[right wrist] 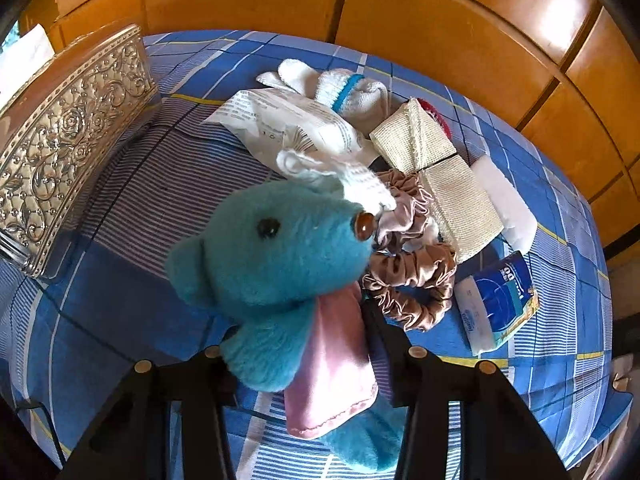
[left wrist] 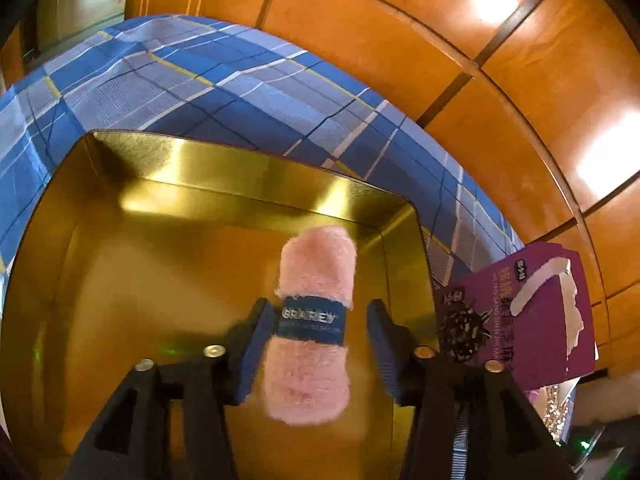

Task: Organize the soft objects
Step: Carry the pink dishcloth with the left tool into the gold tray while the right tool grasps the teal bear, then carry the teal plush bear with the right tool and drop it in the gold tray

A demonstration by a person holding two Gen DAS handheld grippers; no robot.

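In the left wrist view a pink fluffy roll (left wrist: 312, 332) with a dark blue label band lies between the fingers of my left gripper (left wrist: 316, 344), over the inside of a gold metal box (left wrist: 120, 280). The jaws stand open, with a gap on each side of the roll. In the right wrist view my right gripper (right wrist: 304, 344) is shut on a teal plush bear (right wrist: 276, 256) with a pink scarf, holding it above the blue plaid cloth (right wrist: 120, 320). Behind it lie white gloves (right wrist: 352, 88), brown scrunchies (right wrist: 412, 280) and beige folded bandage (right wrist: 436, 168).
A purple carton (left wrist: 516, 312) stands right of the gold box. An embossed silver lid (right wrist: 68, 144) lies at the left. A white printed packet (right wrist: 288, 120), a white pad (right wrist: 508, 204) and a blue tissue pack (right wrist: 496, 304) lie on the cloth. Orange wood panels (right wrist: 440, 20) rise behind.
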